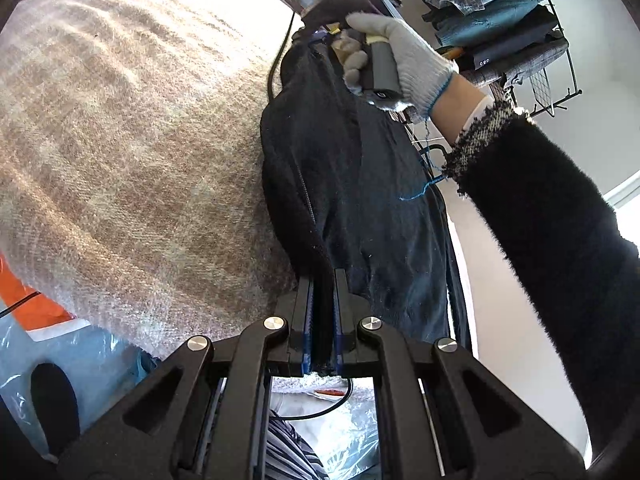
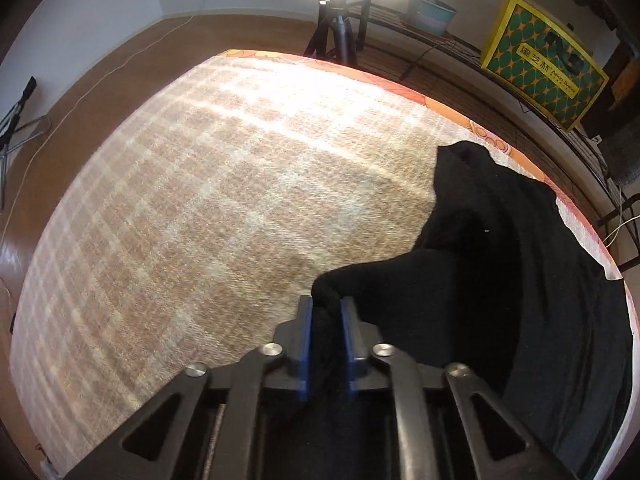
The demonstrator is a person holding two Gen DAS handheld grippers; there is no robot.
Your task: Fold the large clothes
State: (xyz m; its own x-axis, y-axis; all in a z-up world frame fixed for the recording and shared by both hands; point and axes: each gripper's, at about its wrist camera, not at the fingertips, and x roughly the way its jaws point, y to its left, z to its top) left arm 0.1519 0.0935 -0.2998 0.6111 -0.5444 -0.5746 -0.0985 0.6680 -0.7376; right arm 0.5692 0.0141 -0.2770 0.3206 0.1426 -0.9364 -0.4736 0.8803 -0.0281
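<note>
A large dark navy garment (image 1: 360, 184) with a zipper hangs stretched between my two grippers beside the bed. My left gripper (image 1: 323, 280) is shut on its near edge. In the left wrist view a gloved hand holds the right gripper's handle (image 1: 382, 64) at the garment's far end. In the right wrist view my right gripper (image 2: 326, 304) is shut on a bunched fold of the same dark garment (image 2: 500, 264), which drapes over the right part of the beige plaid blanket (image 2: 208, 208).
The blanket (image 1: 132, 152) covers a bed with an orange edge (image 2: 492, 142). A rack of folded clothes (image 1: 500, 20) stands beyond. A tripod (image 2: 336, 32), a yellow-green box (image 2: 544, 76) and a wooden floor (image 2: 100, 76) surround the bed. Plastic bags (image 1: 100, 360) lie below.
</note>
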